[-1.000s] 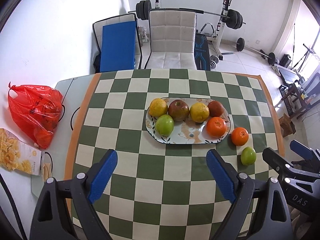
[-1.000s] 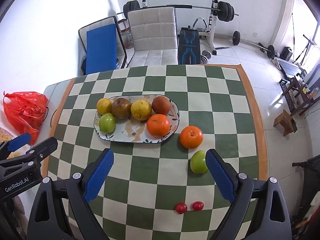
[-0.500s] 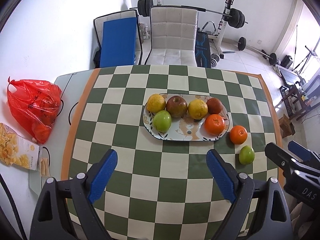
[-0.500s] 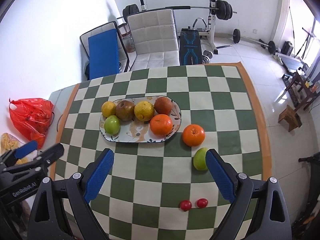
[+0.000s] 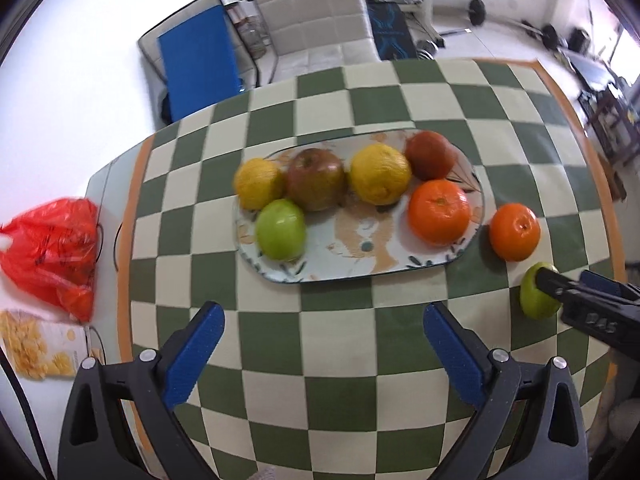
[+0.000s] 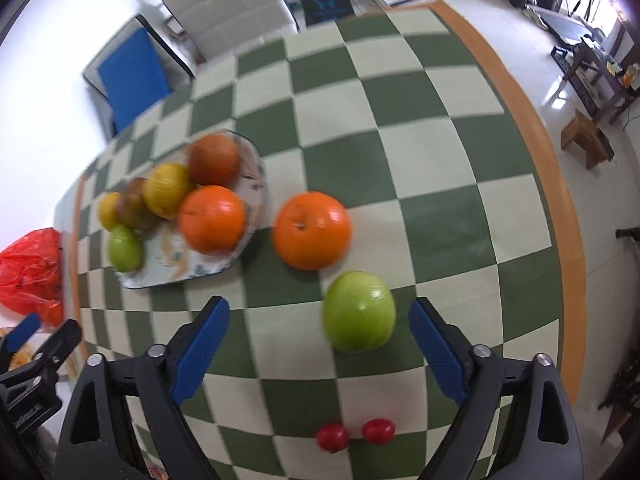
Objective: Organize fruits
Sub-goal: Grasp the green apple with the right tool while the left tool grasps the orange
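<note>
A patterned oval plate [image 5: 360,248] on the checkered table holds two yellow citrus, a red-green apple, a dark red fruit, an orange [image 5: 439,211] and a green apple [image 5: 280,229]. A loose orange [image 6: 312,236] and a loose green apple [image 6: 358,312] lie right of the plate. My right gripper [image 6: 318,320] points down with its jaws closing. The loose green apple lies between them, nearer the right finger, and no pad touches it. My left gripper [image 5: 324,328] hovers in front of the plate, its jaws opening with nothing between them.
Two small red tomatoes [image 6: 354,434] lie on the table just below the green apple. A red plastic bag [image 5: 48,248] and a snack packet [image 5: 36,348] sit off the table's left end. Chairs and gym gear stand beyond the far edge.
Both grippers have dropped closer to the table. The right one has come down around the loose green apple. The left gripper's fingers stand wider apart than before.
</note>
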Motion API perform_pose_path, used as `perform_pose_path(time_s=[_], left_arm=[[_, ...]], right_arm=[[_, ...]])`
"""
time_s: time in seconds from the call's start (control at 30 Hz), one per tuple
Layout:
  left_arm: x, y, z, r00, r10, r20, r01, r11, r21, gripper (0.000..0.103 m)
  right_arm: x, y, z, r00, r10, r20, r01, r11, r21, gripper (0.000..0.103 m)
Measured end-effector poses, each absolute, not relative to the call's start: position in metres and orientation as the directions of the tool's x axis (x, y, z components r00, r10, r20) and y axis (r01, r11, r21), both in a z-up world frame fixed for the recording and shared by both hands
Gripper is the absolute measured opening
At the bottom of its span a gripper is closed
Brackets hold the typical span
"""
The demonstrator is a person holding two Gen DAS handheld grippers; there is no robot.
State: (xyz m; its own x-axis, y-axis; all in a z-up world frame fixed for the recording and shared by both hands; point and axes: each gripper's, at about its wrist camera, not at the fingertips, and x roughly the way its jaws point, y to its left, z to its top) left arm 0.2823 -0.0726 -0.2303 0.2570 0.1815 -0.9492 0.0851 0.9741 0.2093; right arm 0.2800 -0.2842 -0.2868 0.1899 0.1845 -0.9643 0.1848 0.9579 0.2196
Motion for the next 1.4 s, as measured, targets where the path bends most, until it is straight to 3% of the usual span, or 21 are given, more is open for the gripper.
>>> perform_pose_path(time_s=[0.2,0.3,0.63,0.7,0.77,0.93,1.23,1.33,1.4], left_arm=[[0.304,-0.116,-0.253,0.192,0.153,-0.969,0.188,0.964,0.190,0.102],[0.314,-0.131,-0.262,0.154,0.121,-0.981,0.215,0.964,0.153,0.102],[0.351,-0.200,-0.299,-0.027,-0.028,-0.999,0.284,0.958,-0.034,0.099],[0.353,-0.213,-0.303,-0.035,-0.025,-0.999,0.309,0.950,-0.035,0.094],[0.354,-0.227,-0.306,-0.027,-0.003,-1.000,0.343,0.939,-0.012,0.079],[0.355,-0.247,-0.317,-0.024,0.037,-0.999,0.400,0.916,0.024,0.063],[0.364,-0.262,-0.334,0.019,0.150,-0.988,0.471,0.871,0.141,0.063],[0.365,-0.263,-0.342,-0.002,0.160,-0.987,0.490,0.861,0.138,0.054],[0.365,-0.264,-0.341,0.005,0.153,-0.988,0.496,0.857,0.136,0.054]], right_arm=[[0.285,-0.287,-0.345,0.087,0.180,-0.980,0.183,0.964,0.193,0.075],[0.285,-0.290,-0.357,0.081,0.187,-0.979,0.185,0.962,0.200,0.059],[0.264,-0.349,-0.355,0.133,0.151,-0.980,0.269,0.946,0.182,0.059],[0.262,-0.362,-0.356,0.126,0.137,-0.983,0.288,0.943,0.168,0.059],[0.259,-0.373,-0.357,0.124,0.127,-0.984,0.307,0.938,0.160,0.059],[0.256,-0.389,-0.356,0.125,0.119,-0.985,0.328,0.932,0.154,0.059],[0.261,-0.394,-0.354,0.119,0.117,-0.986,0.317,0.937,0.150,0.059],[0.263,-0.392,-0.354,0.117,0.116,-0.986,0.308,0.940,0.147,0.059],[0.263,-0.391,-0.353,0.117,0.113,-0.987,0.303,0.942,0.144,0.059]])
